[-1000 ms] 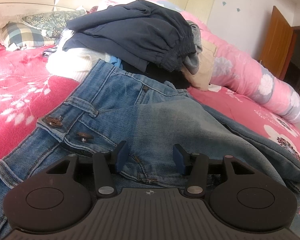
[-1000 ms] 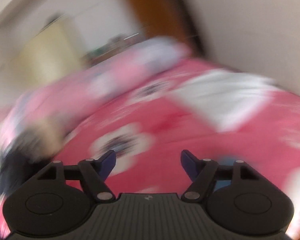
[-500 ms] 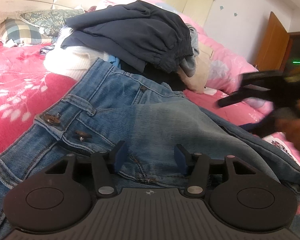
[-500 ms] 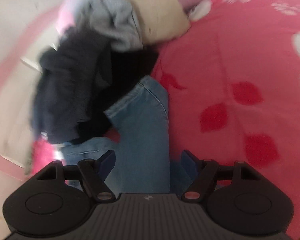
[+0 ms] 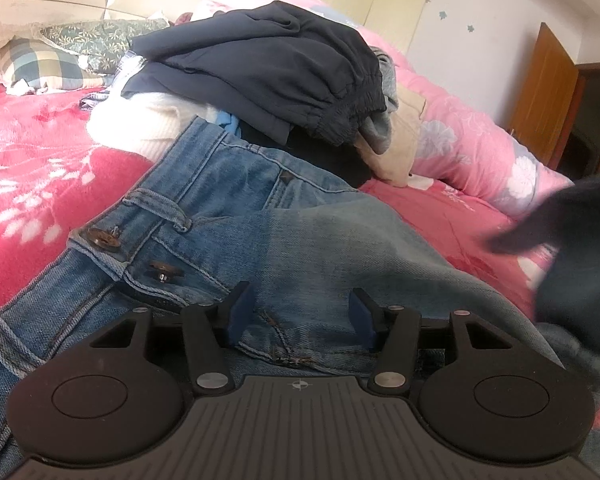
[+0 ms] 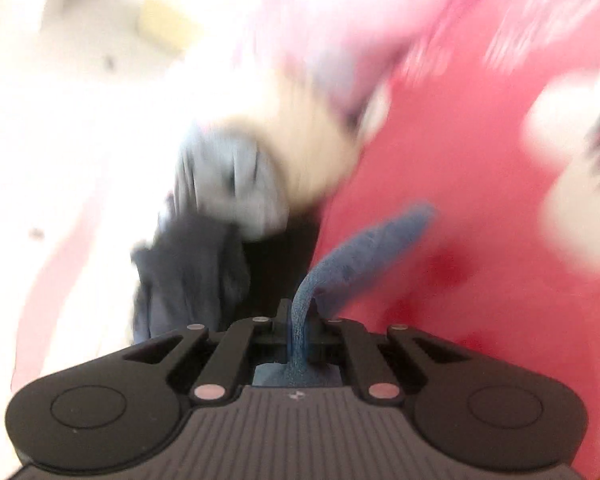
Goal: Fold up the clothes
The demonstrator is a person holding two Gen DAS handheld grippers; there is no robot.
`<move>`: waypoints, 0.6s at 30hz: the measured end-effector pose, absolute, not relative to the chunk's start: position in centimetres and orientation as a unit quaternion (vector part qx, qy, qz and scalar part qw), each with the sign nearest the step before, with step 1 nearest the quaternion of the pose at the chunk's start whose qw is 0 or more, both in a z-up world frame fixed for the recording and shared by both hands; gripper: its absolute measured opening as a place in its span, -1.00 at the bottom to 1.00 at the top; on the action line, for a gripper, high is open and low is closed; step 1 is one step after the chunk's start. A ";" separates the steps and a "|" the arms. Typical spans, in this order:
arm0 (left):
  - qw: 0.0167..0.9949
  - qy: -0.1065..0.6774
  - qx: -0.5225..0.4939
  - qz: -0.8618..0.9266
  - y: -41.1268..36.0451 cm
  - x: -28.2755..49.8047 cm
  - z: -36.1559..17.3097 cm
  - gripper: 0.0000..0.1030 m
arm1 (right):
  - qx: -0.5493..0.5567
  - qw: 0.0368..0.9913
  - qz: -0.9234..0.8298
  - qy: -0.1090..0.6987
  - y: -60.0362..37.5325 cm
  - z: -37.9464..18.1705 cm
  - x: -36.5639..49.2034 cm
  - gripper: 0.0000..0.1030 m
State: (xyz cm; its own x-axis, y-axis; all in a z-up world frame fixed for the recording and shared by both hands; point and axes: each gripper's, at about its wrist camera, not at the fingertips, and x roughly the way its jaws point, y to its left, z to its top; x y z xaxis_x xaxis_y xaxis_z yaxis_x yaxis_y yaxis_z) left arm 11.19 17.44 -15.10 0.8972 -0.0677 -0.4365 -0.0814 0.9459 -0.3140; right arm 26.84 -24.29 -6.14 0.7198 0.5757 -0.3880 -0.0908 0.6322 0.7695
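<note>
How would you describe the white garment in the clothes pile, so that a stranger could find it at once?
On the red floral bedspread, find the clothes pile beyond the blue jeans. The white knit garment lies at its bottom left, under the dark navy garment and touching the jeans' waistband. It is the only white, ribbed piece there.

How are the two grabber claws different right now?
The left gripper has its blue pads apart, resting over the jeans near the fly; the right gripper is pinched shut on a fold of blue denim. The left wrist view is sharp, while the right wrist view is smeared with motion blur. Both grippers are black and work on the same jeans over the pink bedspread.
</note>
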 end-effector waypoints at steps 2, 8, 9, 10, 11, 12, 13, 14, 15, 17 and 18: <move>0.960 0.227 -0.165 0.003 17.5 11.2 -15.1 0.03 | 0.370 0.871 0.167 0.277 -29.5 -3.9 23.6 -0.90; 0.960 0.228 -0.164 0.004 17.4 11.2 -15.1 0.03 | 0.348 0.904 0.080 0.233 -41.1 -3.0 15.2 -0.89; 0.960 0.228 -0.164 0.004 17.4 11.2 -15.1 0.03 | 0.348 0.906 0.062 0.232 -42.3 -3.8 14.4 -0.88; 0.960 0.228 -0.163 0.005 17.4 11.2 -15.1 0.03 | 0.347 0.907 0.034 0.238 -43.7 -4.8 13.6 -0.85; 0.960 0.229 -0.161 0.005 17.4 11.2 -15.1 0.03 | 0.348 0.902 0.009 0.255 -44.8 -6.2 13.4 -0.82; 0.960 0.230 -0.160 0.006 17.3 11.2 -15.1 0.03 | 0.349 0.896 -0.016 0.273 -45.9 -7.7 13.3 -0.69; 0.960 0.231 -0.158 0.006 17.3 11.3 -15.1 0.03 | 0.359 0.883 -0.037 0.300 -47.1 -9.4 13.3 -0.53; 0.960 0.232 -0.157 0.006 17.2 11.3 -15.0 0.04 | 0.374 0.866 -0.057 0.328 -48.2 -11.2 13.4 -0.42; 0.960 0.234 -0.156 0.007 17.2 11.3 -15.0 0.04 | 0.394 0.848 -0.077 0.346 -49.0 -12.6 13.1 -0.12; 0.960 0.235 -0.154 0.006 17.2 11.4 -15.0 0.05 | 0.431 0.822 -0.096 0.361 -50.4 -14.5 12.2 -0.06; 0.960 0.236 -0.154 0.006 17.2 11.4 -15.0 0.05 | 0.446 0.818 -0.094 0.351 -50.8 -14.4 11.3 -0.01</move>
